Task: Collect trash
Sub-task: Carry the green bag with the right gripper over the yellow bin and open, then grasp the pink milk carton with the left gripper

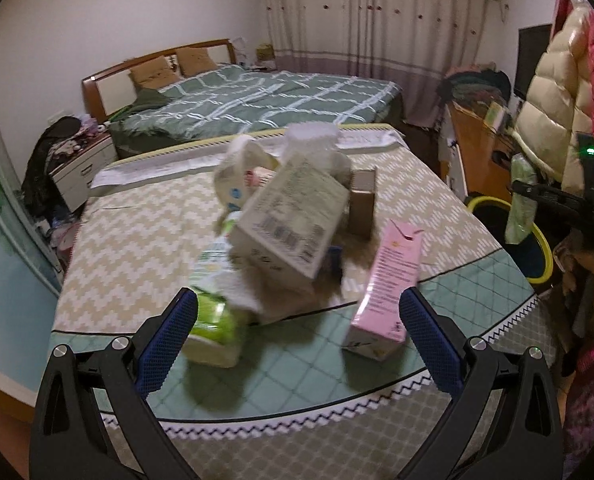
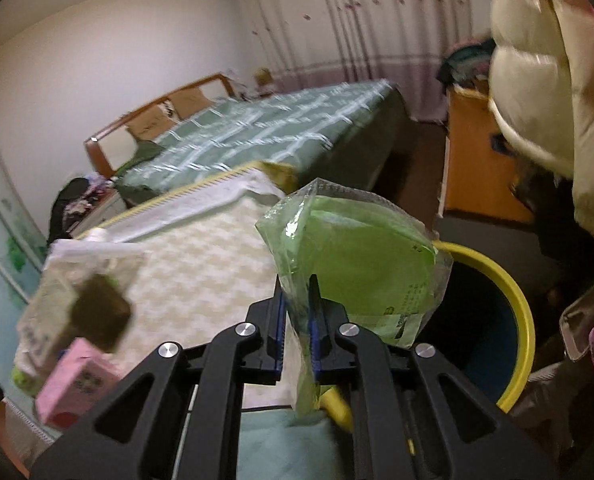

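The right gripper pinches a green plastic packet beside the yellow-rimmed bin at four o'clock. Best to carry it fully over the rim before letting go, since the film hangs loosely. The left gripper stands wide and empty before the pink carton and white box on the table. The bin's bottom is dark, and the blurred pile hides smaller pieces.

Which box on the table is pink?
The tall pink box standing beside the left gripper's right finger; the big tilted box behind is whitish.
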Demonstrator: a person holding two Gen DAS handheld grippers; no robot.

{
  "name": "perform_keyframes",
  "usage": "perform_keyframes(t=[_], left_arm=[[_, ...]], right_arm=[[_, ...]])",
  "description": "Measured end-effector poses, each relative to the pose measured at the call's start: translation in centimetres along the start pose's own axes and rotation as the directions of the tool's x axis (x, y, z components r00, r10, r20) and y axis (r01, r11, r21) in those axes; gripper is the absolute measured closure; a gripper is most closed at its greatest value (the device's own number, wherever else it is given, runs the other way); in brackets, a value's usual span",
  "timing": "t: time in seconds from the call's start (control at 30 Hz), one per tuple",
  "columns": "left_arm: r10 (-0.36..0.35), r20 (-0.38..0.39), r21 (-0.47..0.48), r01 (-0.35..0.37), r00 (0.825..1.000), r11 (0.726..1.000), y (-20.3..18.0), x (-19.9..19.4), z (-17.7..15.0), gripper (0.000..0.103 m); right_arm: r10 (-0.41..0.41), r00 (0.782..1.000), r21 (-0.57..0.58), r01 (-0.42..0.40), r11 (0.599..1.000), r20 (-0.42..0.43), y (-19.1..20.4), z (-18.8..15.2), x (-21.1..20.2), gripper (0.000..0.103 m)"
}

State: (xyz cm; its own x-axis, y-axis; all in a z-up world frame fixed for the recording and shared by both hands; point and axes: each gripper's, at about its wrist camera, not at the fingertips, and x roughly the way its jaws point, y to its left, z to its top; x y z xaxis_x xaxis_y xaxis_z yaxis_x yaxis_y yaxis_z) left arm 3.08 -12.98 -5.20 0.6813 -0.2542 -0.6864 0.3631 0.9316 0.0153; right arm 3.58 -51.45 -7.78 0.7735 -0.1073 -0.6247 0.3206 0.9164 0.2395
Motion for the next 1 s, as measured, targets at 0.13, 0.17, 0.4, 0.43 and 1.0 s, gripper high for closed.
perform_keyframes(t=[0.13, 0.17, 0.4, 0.43, 1.0], left_arm=[[-0.022, -0.031, 0.021, 0.023, 0.999, 1.000, -1.2, 1.3, 0.2, 0.004], [-0.029, -0.040, 0.025, 0.031, 0.999, 0.999, -1.5, 1.6, 0.2, 0.004], [-0.042, -0.076, 0.050, 0.046, 0.996, 0.998, -2.8, 3.4, 0.3, 0.004], [-0.044, -0.079, 0.051, 0.048, 0.996, 0.998, -2.9, 3.6, 0.2, 0.004], [-0.078, -0.191, 0.112, 0.101, 0.978, 0.989, -4.1, 7.8, -1.1, 0.028]], right_arm=[[-0.028, 0.998, 0.028, 0.030, 0.999, -0.048, -2.2, -0.3, 2.2, 0.089], [-0.043, 0.997, 0.034, 0.045, 0.998, -0.059, -2.7, -0.4, 2.8, 0.084], [-0.075, 0.995, 0.059, 0.079, 0.995, -0.064, -3.9, -1.0, 3.1, 0.064], [-0.076, 0.995, 0.059, 0.079, 0.995, -0.061, -3.8, -1.1, 2.9, 0.063], [-0.017, 0.999, 0.065, 0.015, 0.998, 0.029, -1.6, -2.8, -2.1, 0.058]])
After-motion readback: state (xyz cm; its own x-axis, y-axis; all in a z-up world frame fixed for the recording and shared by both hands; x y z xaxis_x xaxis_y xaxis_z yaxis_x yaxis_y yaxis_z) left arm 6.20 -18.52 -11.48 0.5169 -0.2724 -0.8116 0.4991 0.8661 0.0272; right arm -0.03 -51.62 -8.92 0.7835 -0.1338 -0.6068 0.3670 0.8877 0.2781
